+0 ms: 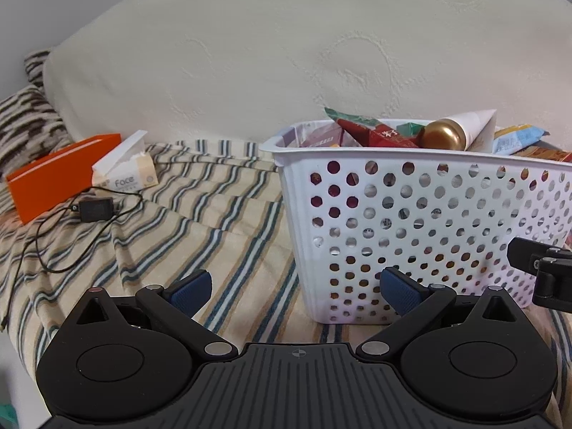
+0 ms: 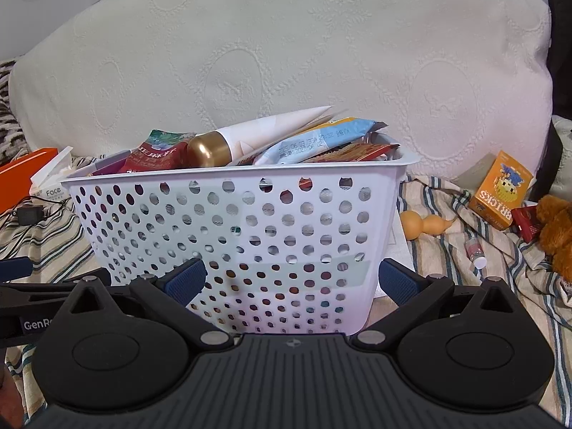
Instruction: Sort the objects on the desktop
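A white perforated basket (image 1: 411, 221) (image 2: 236, 228) stands on the striped cloth, full of packets and a white tube with a gold cap (image 2: 211, 150) (image 1: 443, 136). My left gripper (image 1: 295, 291) is open and empty, low over the cloth at the basket's near left corner. My right gripper (image 2: 291, 284) is open and empty, right in front of the basket's near wall. Loose on the cloth to the right lie an orange BRICKS box (image 2: 500, 189), a small orange gourd (image 2: 423, 225), a small vial (image 2: 475, 250) and a brown plush toy (image 2: 556, 228).
On the left lie an orange box (image 1: 60, 175), a Face tissue pack (image 1: 125, 173) and a black charger with cable (image 1: 94, 209). A big cream pillow (image 1: 286, 53) rises behind everything. The right gripper's body (image 1: 543, 271) shows at the left wrist view's right edge.
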`<state>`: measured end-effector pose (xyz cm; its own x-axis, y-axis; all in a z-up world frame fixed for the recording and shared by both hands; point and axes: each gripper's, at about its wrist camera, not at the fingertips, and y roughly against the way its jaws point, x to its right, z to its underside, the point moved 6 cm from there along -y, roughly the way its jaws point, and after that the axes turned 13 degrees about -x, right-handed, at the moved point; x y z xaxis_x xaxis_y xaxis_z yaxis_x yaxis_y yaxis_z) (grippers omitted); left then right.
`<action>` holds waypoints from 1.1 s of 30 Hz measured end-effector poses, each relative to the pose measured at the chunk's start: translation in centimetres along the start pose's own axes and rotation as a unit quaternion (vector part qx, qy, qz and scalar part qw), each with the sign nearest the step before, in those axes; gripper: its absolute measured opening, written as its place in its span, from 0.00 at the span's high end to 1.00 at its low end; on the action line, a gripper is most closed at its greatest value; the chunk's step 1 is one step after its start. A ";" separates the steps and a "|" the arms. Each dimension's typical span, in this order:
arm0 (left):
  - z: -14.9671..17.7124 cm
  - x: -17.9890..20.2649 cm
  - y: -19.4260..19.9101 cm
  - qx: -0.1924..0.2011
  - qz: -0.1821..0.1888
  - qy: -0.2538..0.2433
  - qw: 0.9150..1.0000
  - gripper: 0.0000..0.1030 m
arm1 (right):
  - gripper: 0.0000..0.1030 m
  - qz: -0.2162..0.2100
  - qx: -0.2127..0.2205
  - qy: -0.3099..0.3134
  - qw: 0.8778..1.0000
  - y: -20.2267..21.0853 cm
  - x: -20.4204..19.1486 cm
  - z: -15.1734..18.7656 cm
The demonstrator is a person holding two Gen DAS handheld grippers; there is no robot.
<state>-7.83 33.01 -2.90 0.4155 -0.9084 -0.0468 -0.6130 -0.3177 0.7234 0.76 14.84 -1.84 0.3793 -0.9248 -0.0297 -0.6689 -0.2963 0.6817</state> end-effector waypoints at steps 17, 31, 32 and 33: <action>-0.1 0.3 -0.1 0.011 -0.004 -0.014 1.000 0.00 | 0.00 -0.003 -0.003 -0.002 1.000 -0.1 0.2 0.1; 0.1 0.8 -0.1 0.014 -0.002 -0.029 0.999 0.00 | 0.00 -0.004 -0.007 -0.004 1.000 -0.2 0.3 0.5; 0.1 0.8 -0.2 0.013 -0.002 -0.028 1.000 0.00 | 0.00 -0.004 -0.007 -0.004 1.000 -0.1 0.3 0.5; 0.1 0.8 -0.2 0.011 -0.001 -0.027 1.000 0.00 | 0.00 -0.004 -0.007 -0.003 1.000 -0.1 0.3 0.5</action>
<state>-7.44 32.31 -3.15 0.3807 -0.9207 -0.0862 -0.6274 -0.3257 0.7073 0.62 14.51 -2.34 0.3805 -0.9239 -0.0401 -0.6563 -0.3004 0.6921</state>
